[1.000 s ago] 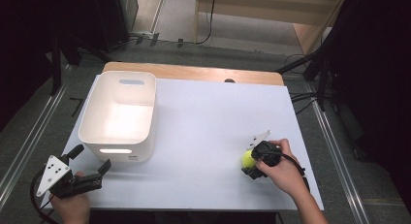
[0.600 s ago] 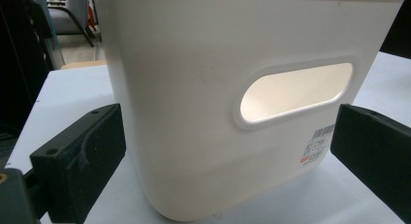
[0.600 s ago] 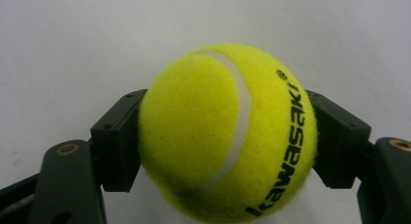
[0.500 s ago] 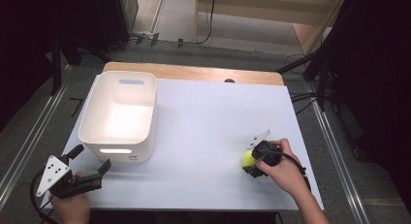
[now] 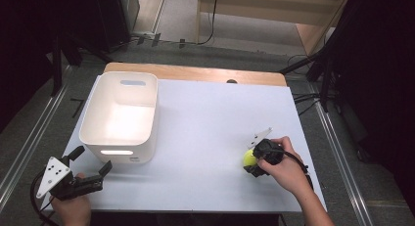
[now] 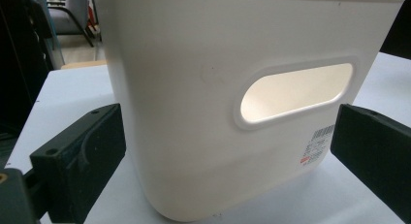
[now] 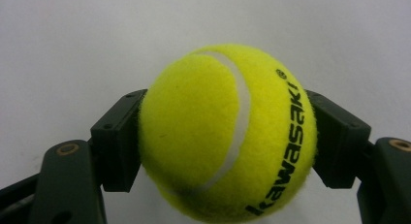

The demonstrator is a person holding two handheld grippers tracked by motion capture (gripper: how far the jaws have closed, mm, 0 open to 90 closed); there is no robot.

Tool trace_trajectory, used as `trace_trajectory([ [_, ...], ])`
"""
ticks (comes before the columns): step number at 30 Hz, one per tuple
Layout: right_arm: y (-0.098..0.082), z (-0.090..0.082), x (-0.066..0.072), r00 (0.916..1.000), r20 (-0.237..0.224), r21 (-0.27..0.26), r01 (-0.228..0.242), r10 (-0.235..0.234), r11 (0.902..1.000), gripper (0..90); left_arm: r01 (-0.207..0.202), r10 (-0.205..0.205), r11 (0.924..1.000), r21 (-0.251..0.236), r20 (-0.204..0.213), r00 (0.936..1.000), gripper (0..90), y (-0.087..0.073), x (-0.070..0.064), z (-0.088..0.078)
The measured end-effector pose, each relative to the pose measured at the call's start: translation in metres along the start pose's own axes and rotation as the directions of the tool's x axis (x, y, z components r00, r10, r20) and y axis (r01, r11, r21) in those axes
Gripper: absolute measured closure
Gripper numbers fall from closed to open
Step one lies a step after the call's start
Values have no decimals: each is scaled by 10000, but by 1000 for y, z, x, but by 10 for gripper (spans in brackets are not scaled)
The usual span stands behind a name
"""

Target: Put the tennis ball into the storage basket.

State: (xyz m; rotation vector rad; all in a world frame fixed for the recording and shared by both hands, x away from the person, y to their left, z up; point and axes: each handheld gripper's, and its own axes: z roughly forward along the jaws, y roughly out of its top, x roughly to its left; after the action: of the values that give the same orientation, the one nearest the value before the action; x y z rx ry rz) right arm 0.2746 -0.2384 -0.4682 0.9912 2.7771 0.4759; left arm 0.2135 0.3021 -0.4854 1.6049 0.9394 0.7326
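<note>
Counter point(image 5: 205, 138) lying white and wide under everything, with a wooden strip running along its far edge. White bin point(image 5: 121, 119) sitting on the left half of the counter, upright, showing an oval handle slot in its near wall and a small barcode sticker low on that wall in the left gripper view. Left tongs point(image 5: 90, 161) hanging at the near left corner of the counter, pointing toward the bin's near wall, standing wide apart with nothing between them; in the left gripper view the two black pads point(image 6: 85, 153) framing the bin wall from either side, not touching it. Right tongs point(image 5: 251, 160) resting low on the right side of the counter, well apart from the bin, having just been closing and now pressing on both sides of the tennis ball point(image 7: 228, 132). Tennis ball being yellow-green with a white seam and black lettering, sitting between the pads, close over the white surface.
</note>
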Motion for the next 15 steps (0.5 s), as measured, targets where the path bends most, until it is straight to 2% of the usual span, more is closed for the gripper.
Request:
trace_trajectory([
  [10,11,-7,0,9999,-12,-99,138,-138,9999,236,45,-45,10000,-36,13,10000,0,0,0,0],
  [15,18,-10,0,9994,-176,-177,297,-300,9994,236,48,-47,10000,-41,15,10000,0,0,0,0],
])
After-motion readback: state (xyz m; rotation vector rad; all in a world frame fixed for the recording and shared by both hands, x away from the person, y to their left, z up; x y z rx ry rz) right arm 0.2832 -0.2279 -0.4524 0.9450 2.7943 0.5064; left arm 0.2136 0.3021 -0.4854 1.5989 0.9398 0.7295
